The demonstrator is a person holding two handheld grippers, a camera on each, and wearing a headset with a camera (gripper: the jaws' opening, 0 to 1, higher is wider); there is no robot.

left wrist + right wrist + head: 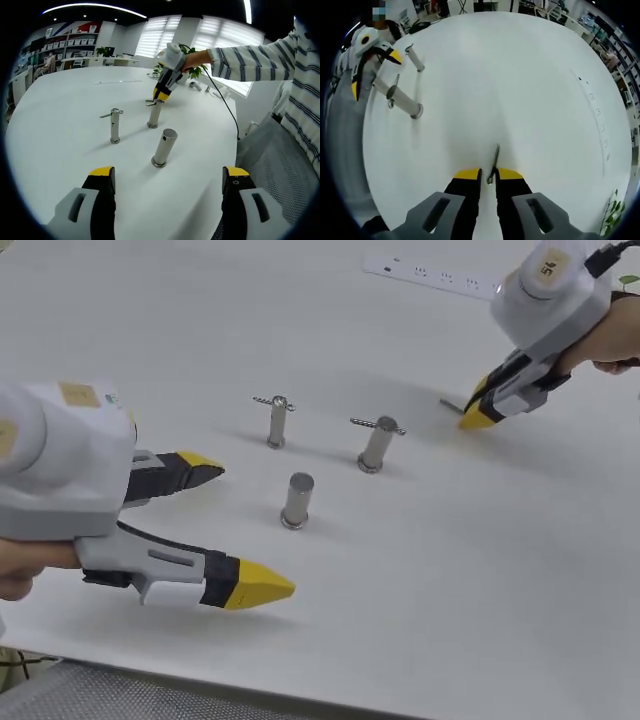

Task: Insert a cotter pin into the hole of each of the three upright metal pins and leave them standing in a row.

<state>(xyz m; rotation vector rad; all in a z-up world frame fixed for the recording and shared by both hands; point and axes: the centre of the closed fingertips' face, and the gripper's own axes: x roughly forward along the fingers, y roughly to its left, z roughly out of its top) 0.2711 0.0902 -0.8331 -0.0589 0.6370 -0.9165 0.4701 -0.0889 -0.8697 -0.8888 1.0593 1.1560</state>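
Note:
Three metal pins stand upright on the white table. The far left pin and the right pin each carry a cotter pin through the top. The near pin has a bare top. My left gripper is open, level with the near pin and left of it, holding nothing. My right gripper rests tip-down on the table, right of the pins. Its jaws are pinched on the looped end of a loose cotter pin that lies flat.
A white power strip lies at the far edge of the table. The table's near edge runs just below my left gripper. A striped sleeve reaches in behind the right gripper.

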